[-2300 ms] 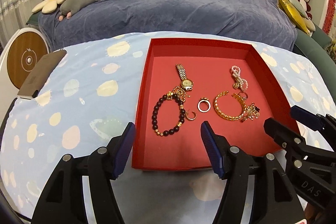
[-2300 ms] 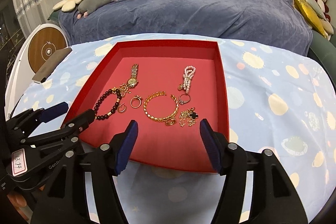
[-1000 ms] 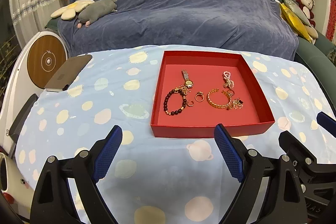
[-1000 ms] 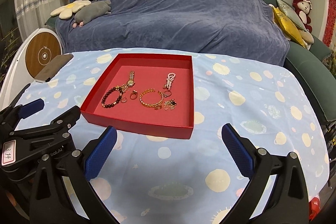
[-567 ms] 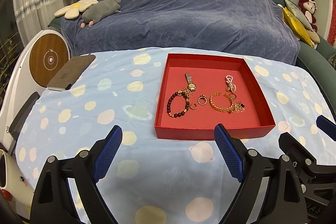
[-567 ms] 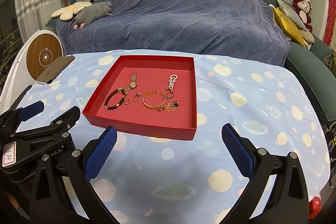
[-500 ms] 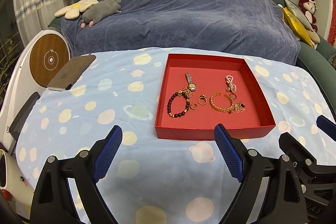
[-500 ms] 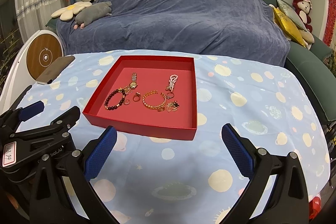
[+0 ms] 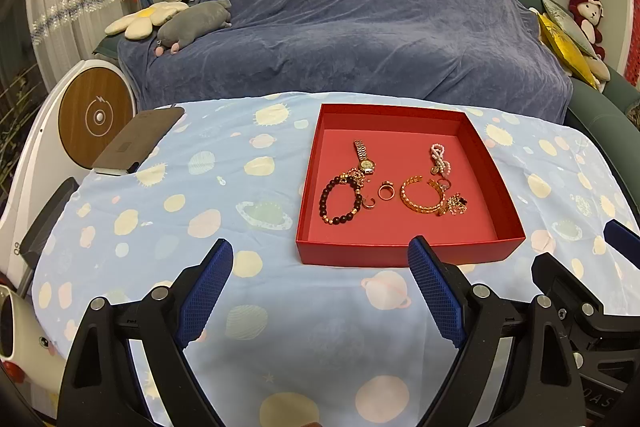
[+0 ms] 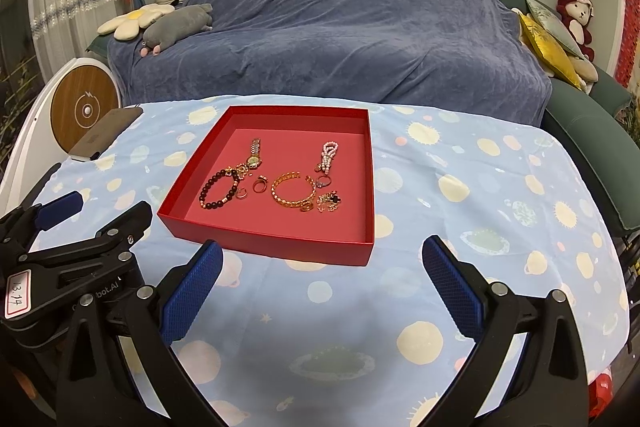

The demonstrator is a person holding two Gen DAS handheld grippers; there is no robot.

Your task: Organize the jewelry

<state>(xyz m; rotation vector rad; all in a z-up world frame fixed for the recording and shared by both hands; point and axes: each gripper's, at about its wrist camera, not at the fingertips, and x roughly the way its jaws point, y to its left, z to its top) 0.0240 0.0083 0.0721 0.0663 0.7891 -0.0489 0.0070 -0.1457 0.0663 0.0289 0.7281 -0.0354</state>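
Both tongs wide open, holding nothing, hovering over near edge of bench (image 9: 248, 307) w/ blue spotted cloth. Left tongs (image 9: 320, 291) sit near & left of red tray (image 9: 404, 253); right tongs (image 10: 322, 285) near the tray's near-right corner. In tray: dark bead bracelet (image 9: 338, 201) far left, watch (image 9: 365, 159) behind it, ring (image 9: 386, 191) mid, gold bangle (image 9: 422, 195) right, pearl strand (image 9: 440, 159) far right. Phone (image 9: 138, 141) at far-left bench edge.

Tray (image 9: 408, 255) on table (image 9: 248, 307) before sofa (image 9: 360, 27), beaded bracelet (image 9: 338, 201) left of bangle (image 9: 420, 195) inside it
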